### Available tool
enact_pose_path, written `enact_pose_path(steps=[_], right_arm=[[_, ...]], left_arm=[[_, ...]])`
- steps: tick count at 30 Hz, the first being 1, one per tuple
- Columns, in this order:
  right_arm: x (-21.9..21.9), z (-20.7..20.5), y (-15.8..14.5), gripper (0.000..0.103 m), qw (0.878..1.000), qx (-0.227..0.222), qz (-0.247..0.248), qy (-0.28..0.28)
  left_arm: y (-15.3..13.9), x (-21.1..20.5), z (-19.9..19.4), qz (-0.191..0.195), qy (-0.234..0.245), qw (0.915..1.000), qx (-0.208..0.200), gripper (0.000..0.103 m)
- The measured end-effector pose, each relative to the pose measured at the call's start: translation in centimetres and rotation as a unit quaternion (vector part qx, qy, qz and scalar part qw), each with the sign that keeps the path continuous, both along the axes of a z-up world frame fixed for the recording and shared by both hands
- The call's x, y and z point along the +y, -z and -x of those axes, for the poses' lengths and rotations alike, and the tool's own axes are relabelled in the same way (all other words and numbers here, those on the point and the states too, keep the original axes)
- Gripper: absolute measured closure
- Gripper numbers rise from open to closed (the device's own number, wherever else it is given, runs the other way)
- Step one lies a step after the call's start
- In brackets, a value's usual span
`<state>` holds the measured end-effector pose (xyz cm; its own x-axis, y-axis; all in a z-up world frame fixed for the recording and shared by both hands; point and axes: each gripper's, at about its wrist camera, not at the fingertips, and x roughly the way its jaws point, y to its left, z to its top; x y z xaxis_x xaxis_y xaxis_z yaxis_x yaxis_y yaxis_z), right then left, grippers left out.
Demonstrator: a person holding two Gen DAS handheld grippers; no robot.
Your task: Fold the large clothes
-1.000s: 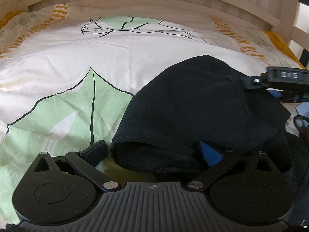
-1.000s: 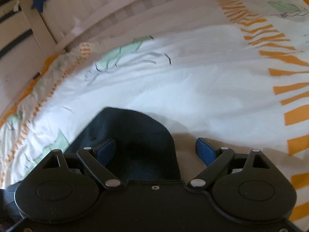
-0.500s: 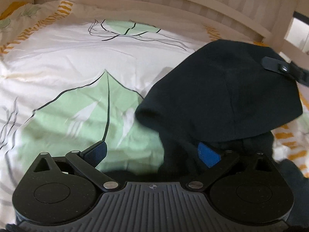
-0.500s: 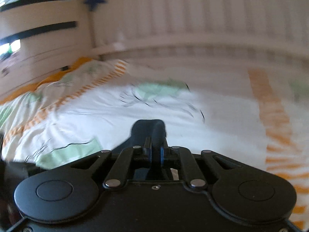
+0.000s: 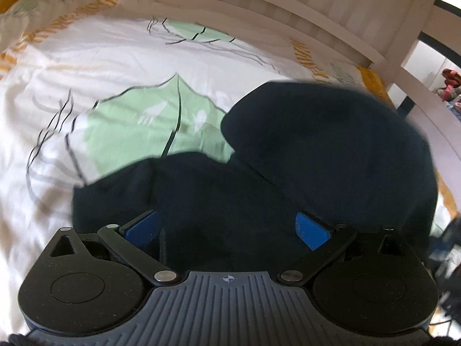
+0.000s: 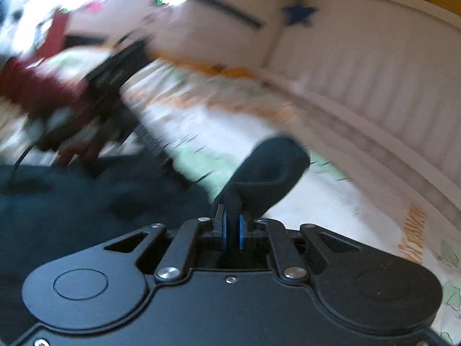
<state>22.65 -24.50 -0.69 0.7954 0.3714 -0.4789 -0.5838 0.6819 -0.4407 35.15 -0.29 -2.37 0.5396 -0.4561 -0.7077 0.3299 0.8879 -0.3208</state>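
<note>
A white leaf-printed bedsheet (image 5: 115,92) fills the frame, with a pale slatted bed rail (image 5: 288,8) at twelve o'clock. The dark garment (image 5: 331,150) is heaped on it from centre toward three o'clock. The left gripper (image 5: 227,227) gapes apart over the cloth; the right gripper (image 6: 232,230) pinches a fold of the garment.
</note>
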Motion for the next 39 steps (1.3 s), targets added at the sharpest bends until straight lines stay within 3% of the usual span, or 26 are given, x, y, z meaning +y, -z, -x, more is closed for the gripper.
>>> enact_pose_path(steps=[3,6,8,9,10,12,16,20,24,27,28,30,31,34,36,37,39], right_arm=[[0.8,2.1,1.9,0.084,0.999,0.037,0.019,-0.003],[0.1,3.0,1.7,0.074,0.997,0.063,-0.025,0.038],[-1.2,3.1,1.0,0.047,0.989,0.093,-0.087,0.079],[-1.9,3.0,0.5,0.043,0.981,0.112,-0.119,0.101],[-2.7,2.9,0.3,0.038,0.971,0.133,-0.158,0.123],[-4.2,2.6,0.1,0.038,0.945,0.177,-0.229,0.156],[-6.1,0.9,1.4,0.033,0.876,0.27,-0.343,0.207],[-7.1,0.0,3.0,0.032,0.818,0.3,-0.431,0.235],[-7.4,-1.6,3.8,0.03,0.779,0.312,-0.475,0.267],[-7.0,-2.7,4.4,0.03,0.762,0.322,-0.479,0.293],[-6.8,-3.0,4.4,0.031,0.76,0.321,-0.482,0.297],[-6.4,-3.8,3.8,0.055,0.768,0.311,-0.463,0.315],[-5.9,-4.2,3.3,0.081,0.784,0.299,-0.437,0.324],[-4.1,-4.1,0.8,0.081,0.861,0.214,-0.357,0.293],[-3.3,-3.4,-0.6,0.081,0.899,0.153,-0.318,0.259],[-3.2,-3.3,-0.6,0.081,0.909,0.137,-0.302,0.252],[-3.6,-3.5,0.4,0.08,0.915,0.146,-0.267,0.265]], left_arm=[[0.1,1.0,1.3,0.004,-0.002,0.9999,0.013,0.001],[0.1,1.8,2.1,0.003,0.003,0.9998,0.02,0.001],[0.1,2.2,2.3,0.008,0.006,0.9997,0.023,0.001],[0.1,2.3,2.4,0.011,0.006,0.9996,0.024,0.001],[0.1,2.5,2.3,0.015,0.006,0.9995,0.026,0.001],[0.1,2.6,2.3,0.025,0.004,0.9992,0.03,0.001],[0.1,3.2,3.1,0.045,0.0,0.9983,0.036,0.001],[0.1,3.5,3.8,0.052,0.007,0.998,0.034,0.001],[0.2,4.1,4.1,0.058,0.009,0.9976,0.035,0.001],[0.1,4.3,4.3,0.057,0.01,0.9977,0.033,0.001],[0.1,4.3,4.4,0.057,0.012,0.9978,0.032,0.001],[0.0,4.3,4.5,0.057,0.015,0.9978,0.031,0.001],[-0.1,4.3,4.6,0.057,0.015,0.9978,0.03,0.001],[-0.4,4.0,4.6,0.057,0.019,0.9979,0.025,0.001],[-0.5,3.6,4.6,0.056,0.026,0.9979,0.02,0.001],[-0.4,3.4,4.4,0.055,0.028,0.9979,0.019,0.001],[-0.2,2.9,4.0,0.057,0.029,0.9977,0.021,0.001]])
